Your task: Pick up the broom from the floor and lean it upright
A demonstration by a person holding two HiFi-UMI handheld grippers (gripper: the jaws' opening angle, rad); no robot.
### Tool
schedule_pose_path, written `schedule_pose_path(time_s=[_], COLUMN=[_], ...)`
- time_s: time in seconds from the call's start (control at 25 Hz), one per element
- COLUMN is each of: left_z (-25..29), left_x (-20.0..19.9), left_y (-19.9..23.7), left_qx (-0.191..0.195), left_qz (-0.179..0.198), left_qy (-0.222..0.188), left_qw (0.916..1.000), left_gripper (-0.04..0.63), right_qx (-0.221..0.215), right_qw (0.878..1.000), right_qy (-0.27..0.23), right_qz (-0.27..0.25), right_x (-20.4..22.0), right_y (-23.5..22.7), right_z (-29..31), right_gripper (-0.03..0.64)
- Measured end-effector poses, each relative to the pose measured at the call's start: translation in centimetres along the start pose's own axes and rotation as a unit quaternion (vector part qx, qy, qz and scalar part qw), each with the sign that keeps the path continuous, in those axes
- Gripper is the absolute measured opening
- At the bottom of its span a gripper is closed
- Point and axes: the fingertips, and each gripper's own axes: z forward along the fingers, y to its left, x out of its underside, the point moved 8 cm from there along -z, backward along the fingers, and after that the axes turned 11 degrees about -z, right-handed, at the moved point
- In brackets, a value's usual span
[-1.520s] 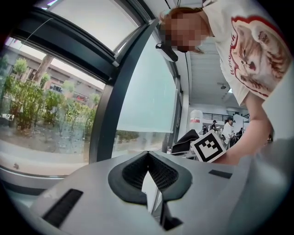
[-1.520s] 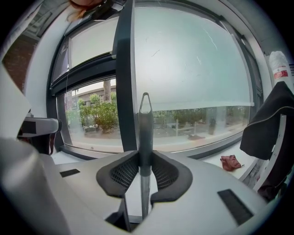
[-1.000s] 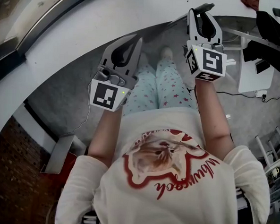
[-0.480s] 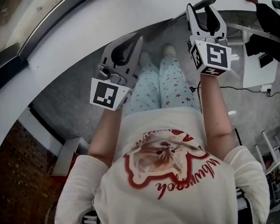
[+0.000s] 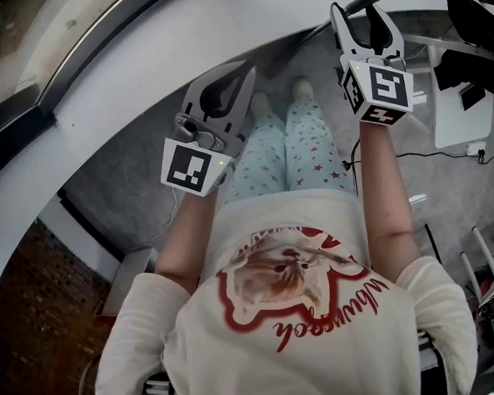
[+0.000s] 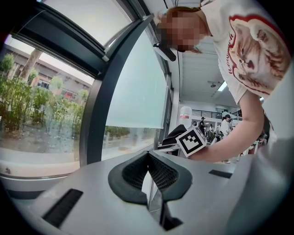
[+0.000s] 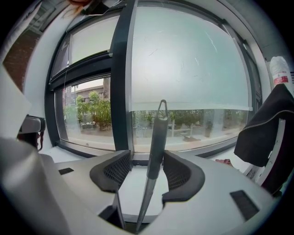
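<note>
— Where was the broom handle [image 7: 156,137]?

— It stood upright close in front of the window [image 7: 197,69], with its wire loop [image 7: 162,106] at the top. The handle ran between the jaws of the right gripper [image 7: 147,157].

— Was it clamped there?

— No. Those jaws had just been opening and stood wide apart. The handle ran nearer one pad [image 7: 177,170], and whether it brushed that pad could not be told.

— And the left gripper [image 6: 148,155]?

— It faced the same window, with its jaws together and nothing between them.
</note>
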Motion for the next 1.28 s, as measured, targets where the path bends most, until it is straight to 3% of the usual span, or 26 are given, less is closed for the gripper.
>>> schedule_pose_path(time_s=[0.24,0.4,0.44,0.48,0.68,0.96,1.28], left_z=[-0.4,-0.8,-0.9,-1.1,-1.8,-2.8,-2.1], left_x=[-0.3,-0.2,-0.1,0.0,-0.1,-0.2,-0.4], left_y=[0.2,0.6,0.6,0.7,1.5,3.1,3.5], left_qx=[0.0,-0.001,-0.001,-0.001,-0.004,-0.012,0.005], left_qz=[0.006,0.004,0.002,0.001,-0.002,-0.005,-0.006], left_qy=[0.002,-0.001,-0.001,-0.001,-0.002,0.0,-0.003], left_qw=[1.0,1.0,1.0,1.0,1.0,0.9999,1.0], left_gripper=[0.018,0.018,0.018,0.018,0.018,0.018,0.018], right_qx=[-0.002,0.026,0.034,0.042,0.088,0.116,0.134], right_qw=[1.0,0.998,0.998,0.997,0.992,0.99,0.989], right_qy=[0.009,0.046,0.052,0.057,0.078,0.069,0.018], right_qz=[-0.012,-0.027,-0.028,-0.029,-0.035,-0.045,-0.056], right_x=[-1.0,-1.8,-2.0,-2.1,-2.0,-3.1,-5.8], right_y=[0.9,0.8,0.8,0.7,-0.1,-1.9,-1.3], right_z=[0.9,2.4,2.7,3.0,3.9,3.3,0.4], right_gripper=[0.218,0.215,0.194,0.129,0.118,0.144,0.157])
